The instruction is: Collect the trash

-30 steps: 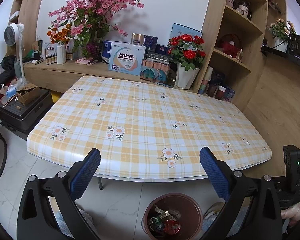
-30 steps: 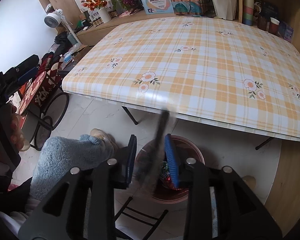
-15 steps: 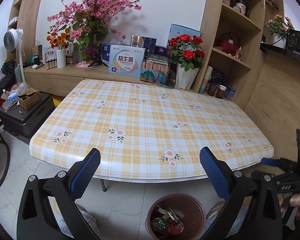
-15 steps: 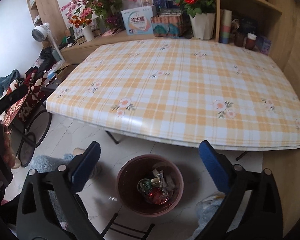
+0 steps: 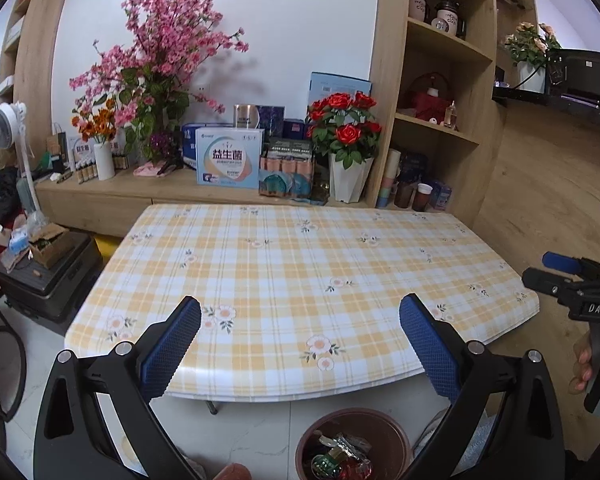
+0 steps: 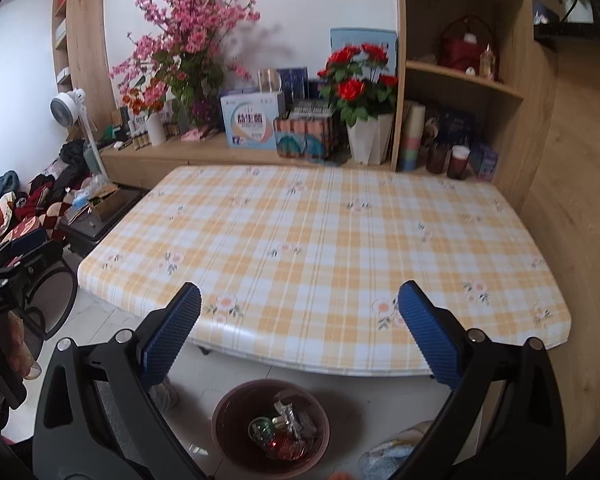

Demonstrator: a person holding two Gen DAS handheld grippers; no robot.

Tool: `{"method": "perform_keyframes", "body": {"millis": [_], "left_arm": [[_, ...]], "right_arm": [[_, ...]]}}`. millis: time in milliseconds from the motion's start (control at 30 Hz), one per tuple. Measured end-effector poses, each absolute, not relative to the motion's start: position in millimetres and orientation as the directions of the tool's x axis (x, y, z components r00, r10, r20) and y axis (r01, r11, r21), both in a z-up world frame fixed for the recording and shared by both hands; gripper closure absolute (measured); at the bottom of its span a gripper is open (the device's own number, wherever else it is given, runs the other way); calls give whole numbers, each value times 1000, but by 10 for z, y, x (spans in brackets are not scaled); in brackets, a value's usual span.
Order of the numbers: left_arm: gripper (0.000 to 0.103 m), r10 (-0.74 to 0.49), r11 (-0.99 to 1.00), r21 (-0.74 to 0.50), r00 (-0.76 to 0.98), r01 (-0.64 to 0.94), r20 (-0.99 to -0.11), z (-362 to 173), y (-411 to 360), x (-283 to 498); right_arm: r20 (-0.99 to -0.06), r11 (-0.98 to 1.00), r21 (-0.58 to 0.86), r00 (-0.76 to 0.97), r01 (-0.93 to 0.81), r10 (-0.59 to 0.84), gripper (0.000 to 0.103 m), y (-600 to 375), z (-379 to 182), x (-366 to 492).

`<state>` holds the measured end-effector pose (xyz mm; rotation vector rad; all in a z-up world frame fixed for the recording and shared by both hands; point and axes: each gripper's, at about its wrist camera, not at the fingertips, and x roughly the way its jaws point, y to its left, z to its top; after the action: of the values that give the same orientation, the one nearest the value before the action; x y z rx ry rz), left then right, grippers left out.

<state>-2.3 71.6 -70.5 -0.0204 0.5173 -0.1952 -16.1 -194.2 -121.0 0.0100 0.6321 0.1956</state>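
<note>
Now table point(image 6: 320, 240) top bare, no trash left on it. Trash point(image 6: 288, 428) sits in bin point(image 6: 224, 412) on floor by near edge. Right claw point(image 6: 298, 316) just opened wide, empty. Left claw point(image 5: 300, 328) wide, empty. Job looks done.

Ahead of my grippers: tablecloth point(image 5: 300, 272), yellow-and-white plaid with small pink flowers. Below my grippers: bin point(image 6: 236, 436), reddish-brown; wrappers point(image 6: 288, 428) inside, red, green and silvery, as far as the blur allows. My finger pads point(image 6: 172, 340): blue, fine-textured, on black frames.
</note>
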Motion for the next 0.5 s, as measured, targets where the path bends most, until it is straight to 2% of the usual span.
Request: {"method": "perform_keyframes", "body": {"millis": [233, 500], "left_arm": [[6, -158, 984, 5, 887, 178, -434, -342, 604, -38], [6, -135, 983, 67, 915, 174, -381, -81, 450, -73]], "right_arm": [[-513, 986, 40, 843, -163, 160, 6, -2020, -773, -214], [-476, 988, 44, 867, -147, 150, 6, -2081, -616, -261]]}}
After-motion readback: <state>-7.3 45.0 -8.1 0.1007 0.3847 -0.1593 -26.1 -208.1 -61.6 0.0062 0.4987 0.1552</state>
